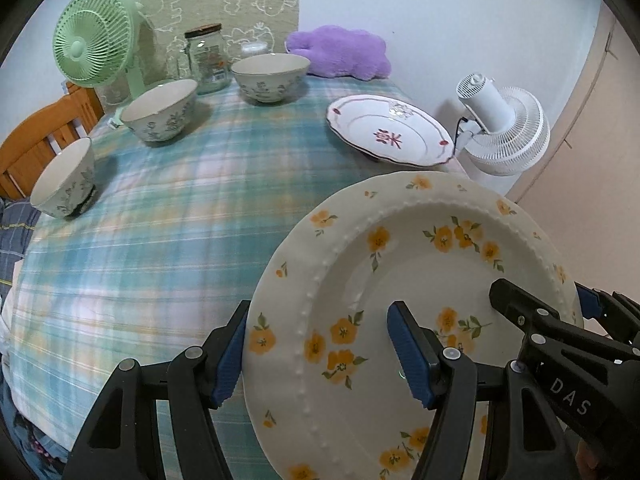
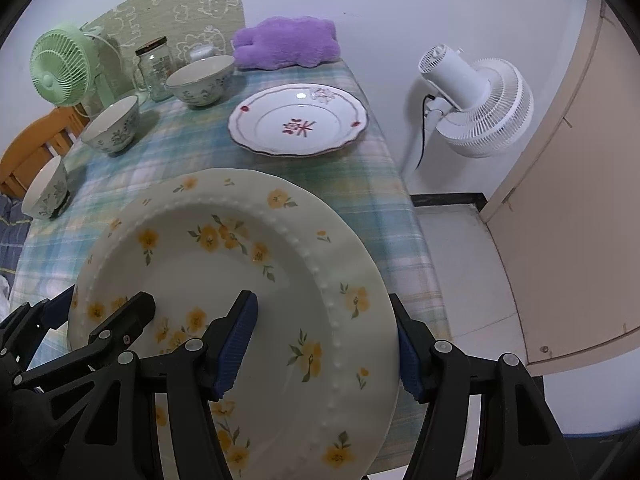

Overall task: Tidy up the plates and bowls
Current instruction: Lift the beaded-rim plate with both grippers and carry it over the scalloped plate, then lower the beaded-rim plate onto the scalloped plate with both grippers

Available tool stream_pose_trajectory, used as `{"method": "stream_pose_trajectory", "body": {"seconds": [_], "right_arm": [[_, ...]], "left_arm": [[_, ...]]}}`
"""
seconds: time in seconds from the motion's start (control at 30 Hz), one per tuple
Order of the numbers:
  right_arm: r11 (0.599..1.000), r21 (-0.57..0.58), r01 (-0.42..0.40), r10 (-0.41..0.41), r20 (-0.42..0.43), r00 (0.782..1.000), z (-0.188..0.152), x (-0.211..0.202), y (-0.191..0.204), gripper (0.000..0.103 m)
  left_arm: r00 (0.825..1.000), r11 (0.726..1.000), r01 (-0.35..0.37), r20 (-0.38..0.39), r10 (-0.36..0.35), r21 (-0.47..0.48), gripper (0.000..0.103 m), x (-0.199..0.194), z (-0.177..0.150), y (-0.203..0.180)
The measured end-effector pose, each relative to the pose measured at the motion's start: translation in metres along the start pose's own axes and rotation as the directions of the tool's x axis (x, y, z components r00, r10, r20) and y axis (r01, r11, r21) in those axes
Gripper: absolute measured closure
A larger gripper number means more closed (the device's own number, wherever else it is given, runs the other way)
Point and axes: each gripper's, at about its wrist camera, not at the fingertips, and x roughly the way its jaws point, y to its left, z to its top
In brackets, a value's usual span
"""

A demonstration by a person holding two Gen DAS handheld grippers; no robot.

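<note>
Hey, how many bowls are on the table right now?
3. One bowl stands at the back by the jar, one sits in front of the green fan, and one is at the left edge. None looks hidden.

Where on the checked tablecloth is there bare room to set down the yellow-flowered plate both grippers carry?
The widest bare patch of the checked tablecloth lies between the three blue-patterned bowls and the yellow-flowered plate. A narrower strip lies in front of the white scalloped plate with red motif. The back edge is crowded: glass jar, green fan, purple plush cushion.
</note>
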Motion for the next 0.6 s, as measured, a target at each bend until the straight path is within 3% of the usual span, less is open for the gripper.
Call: {"method": "stream_pose_trajectory", "body": {"seconds": [0.4,0.6], "right_arm": [[1.000,-0.001,0.011,-0.011,-0.054,0.999,-0.011,0.021,-0.036,0.037],[1.000,-0.010,-0.004,0.003,-0.073,0.997,-0.011,0.030,-0.042,0.037]], "left_arm": [[0.997,0.998,0.038,-0.063,-0.040,-0.040,0.036,0.027,-0.009,-0.025],[0.997,0.999,0.014,-0.076,-0.017,-0.040,0.035,0.033,-0.010,-0.032]]}}
